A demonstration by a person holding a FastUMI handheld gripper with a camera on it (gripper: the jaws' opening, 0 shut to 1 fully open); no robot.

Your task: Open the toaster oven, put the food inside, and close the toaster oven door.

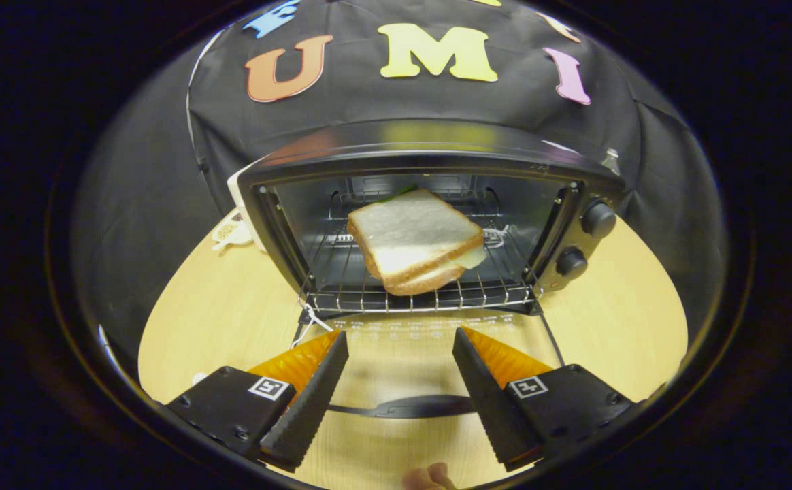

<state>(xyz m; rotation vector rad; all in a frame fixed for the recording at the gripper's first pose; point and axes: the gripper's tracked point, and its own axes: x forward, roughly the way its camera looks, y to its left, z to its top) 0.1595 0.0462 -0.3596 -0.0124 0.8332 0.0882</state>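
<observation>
Toaster oven (pixel 430 170) sits on a light wood table (pixel 219 313), in front of the black cloth wall. Its door (pixel 403 354) is fully dropped open, lying flat toward the gripper, glass panel showing the table through it, dark handle (pixel 403 407) at the near edge. Two knobs (pixel 585 239) on the oven's right panel, one above the other.

Sandwich (pixel 415 239) is inside the oven, lying on the wire rack (pixel 396 294), slightly tilted, one corner toward the front edge of the rack. White bread slices, a pale filling poking out on its right side, a bit of green at the back.

Gripper (pixel 401 337) is spread wide, holding nothing. Its fingertips (pixel 338 338) hover over the open door, just short of the rack's front edge, the sandwich beyond them and apart from both fingers. The door handle shows between the fingers, lower down.

Small pale item (pixel 231 231) on the table by the oven's left side, can't tell what it is. White cord (pixel 314 320) loops near the door's left hinge. A fingertip of the person's hand (pixel 430 476) shows behind the gripper.
</observation>
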